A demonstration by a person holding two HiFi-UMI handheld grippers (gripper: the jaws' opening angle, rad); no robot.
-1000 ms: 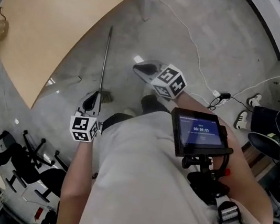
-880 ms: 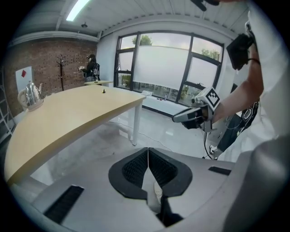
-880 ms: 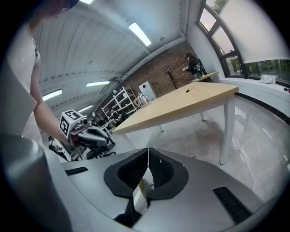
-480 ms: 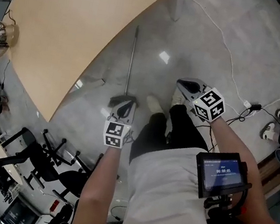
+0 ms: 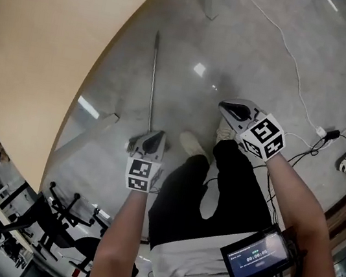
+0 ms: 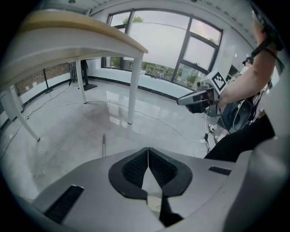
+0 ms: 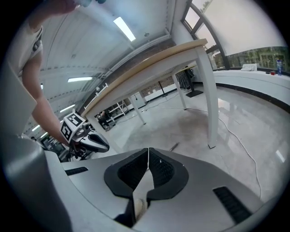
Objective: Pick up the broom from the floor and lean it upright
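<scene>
Bare floor (image 5: pixel 241 47) lies open right of the broom (image 5: pixel 153 79); the table (image 5: pixel 44 47) crowds its left, and a cable (image 5: pixel 293 58) trails farther right.

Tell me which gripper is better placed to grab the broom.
Probably the left gripper: it hangs right at the near end of the broom in the head view; the right gripper is off to the side. Both are shut.

Floor (image 5: pixel 248 81) seen as glossy polished concrete; bench top (image 5: pixel 52 35) finished in matt pale wood; broom handle (image 5: pixel 153 82) seen as smooth grey metal.

Broom (image 5: pixel 153 78) flat on grey floor (image 5: pixel 261 44)
</scene>
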